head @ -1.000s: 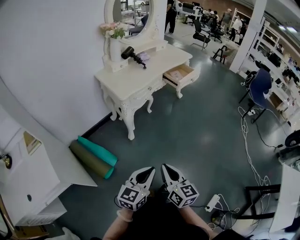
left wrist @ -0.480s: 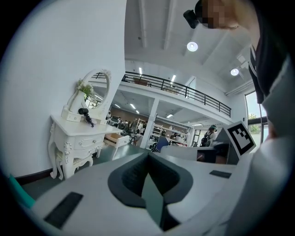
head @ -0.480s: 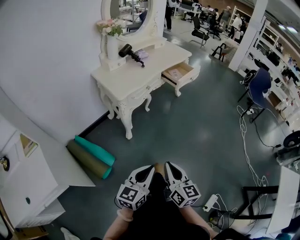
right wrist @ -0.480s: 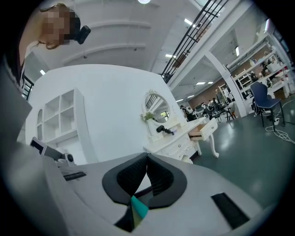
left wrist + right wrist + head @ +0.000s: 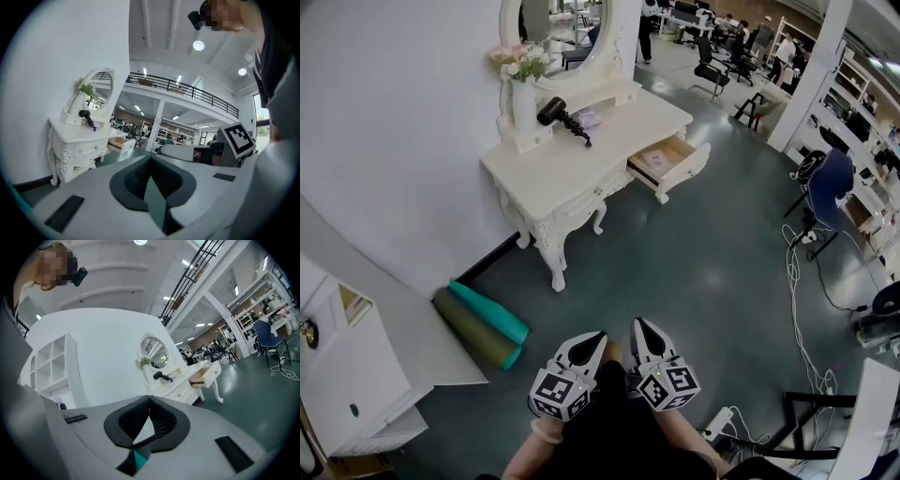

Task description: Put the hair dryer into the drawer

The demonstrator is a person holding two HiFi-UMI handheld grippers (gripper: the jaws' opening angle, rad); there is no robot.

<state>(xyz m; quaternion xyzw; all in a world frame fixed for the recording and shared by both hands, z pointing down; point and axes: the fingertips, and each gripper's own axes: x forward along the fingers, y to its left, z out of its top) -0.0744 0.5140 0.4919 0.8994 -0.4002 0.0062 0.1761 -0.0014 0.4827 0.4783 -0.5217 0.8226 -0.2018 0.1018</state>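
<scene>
A black hair dryer (image 5: 555, 112) lies on top of the white dressing table (image 5: 581, 159), beside the mirror base. It also shows in the left gripper view (image 5: 86, 116) and the right gripper view (image 5: 161, 376). The table's right drawer (image 5: 670, 161) stands pulled open, with a flat paper-like item inside; the drawer (image 5: 119, 143) (image 5: 205, 375) shows in both gripper views. My left gripper (image 5: 596, 337) (image 5: 151, 157) and right gripper (image 5: 638, 325) (image 5: 150, 399) are side by side near my body, far from the table. Both are shut with nothing in them and point toward the table.
Two rolled mats (image 5: 487, 319), teal and olive, lie by the wall left of the table legs. A white cabinet (image 5: 356, 375) stands at the near left. Cables (image 5: 802, 309) and a power strip (image 5: 717, 424) lie on the floor at right. A blue chair (image 5: 825, 183) stands further right.
I have moved toward the dressing table, which sits a little nearer and larger in the head view. Both grippers stay shut and side by side.
</scene>
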